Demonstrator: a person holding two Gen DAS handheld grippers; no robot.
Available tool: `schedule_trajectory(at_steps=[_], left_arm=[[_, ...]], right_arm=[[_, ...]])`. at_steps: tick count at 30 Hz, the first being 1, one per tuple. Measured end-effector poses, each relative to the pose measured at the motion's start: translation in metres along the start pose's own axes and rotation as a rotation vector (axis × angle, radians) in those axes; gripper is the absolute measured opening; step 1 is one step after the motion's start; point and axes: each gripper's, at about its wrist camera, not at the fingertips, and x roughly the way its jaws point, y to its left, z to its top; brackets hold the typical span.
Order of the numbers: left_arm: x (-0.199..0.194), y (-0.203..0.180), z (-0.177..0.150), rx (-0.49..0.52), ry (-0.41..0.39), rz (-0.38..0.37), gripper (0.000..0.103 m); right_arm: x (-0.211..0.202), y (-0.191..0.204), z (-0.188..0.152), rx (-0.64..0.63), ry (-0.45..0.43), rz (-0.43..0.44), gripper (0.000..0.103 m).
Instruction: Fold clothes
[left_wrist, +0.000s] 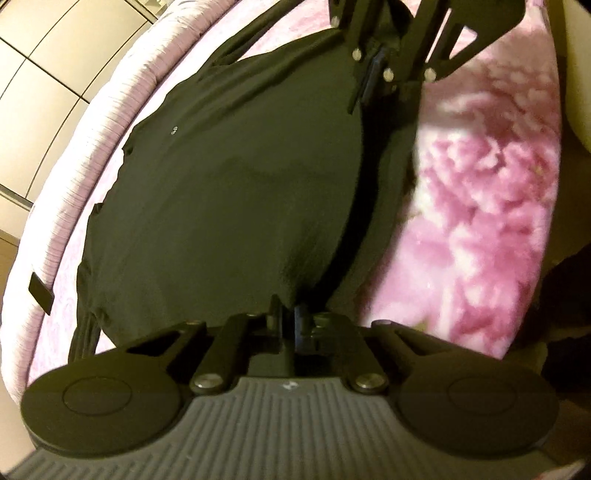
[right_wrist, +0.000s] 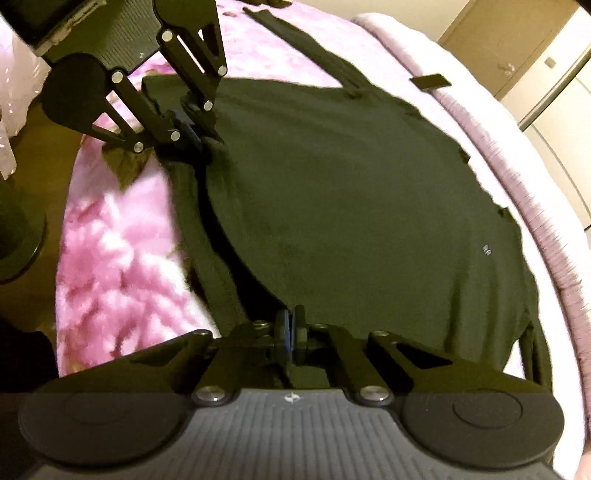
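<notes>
Dark garment lies on the pink floral bed. Left tool and right tool each clench one edge, mid-fold; next, carry that edge across evenly.

- A home bedroom, by the look of the furnishings
- A bed takes up most of both views, spread with a plush pink floral blanket of fleecy pile
- Along the bed's far edge runs a pale lilac ribbed mattress border
- A dark garment lies spread flat on the blanket
- Beyond the bed stand cream panelled wardrobe doors with dark seams, and a wooden door with a metal handle
- Warm, dim indoor light
</notes>
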Motion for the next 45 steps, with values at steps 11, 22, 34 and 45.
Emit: schedule_trajectory(at_steps=[11,22,34,45], left_arm=[[-0.021,-0.005,-0.026,0.045,0.016,-0.072,0.003],[-0.037,0.028,-0.059,-0.141,0.070,-0.001,0.039],[-0.031,0.057,-0.092,-0.334,0.204,0.004,0.000],[-0.047,0.068,-0.097,-0.436,0.190,0.070,0.004]], right_arm=[[-0.016,0.024,0.002,-0.011,0.005,0.071,0.000],[-0.053,-0.026,-0.041,0.142,0.090,-0.042,0.042],[-0.038,-0.062,-0.086,0.248,0.247,-0.087,0.035],[-0.053,-0.075,-0.094,0.368,0.227,-0.116,0.035]])
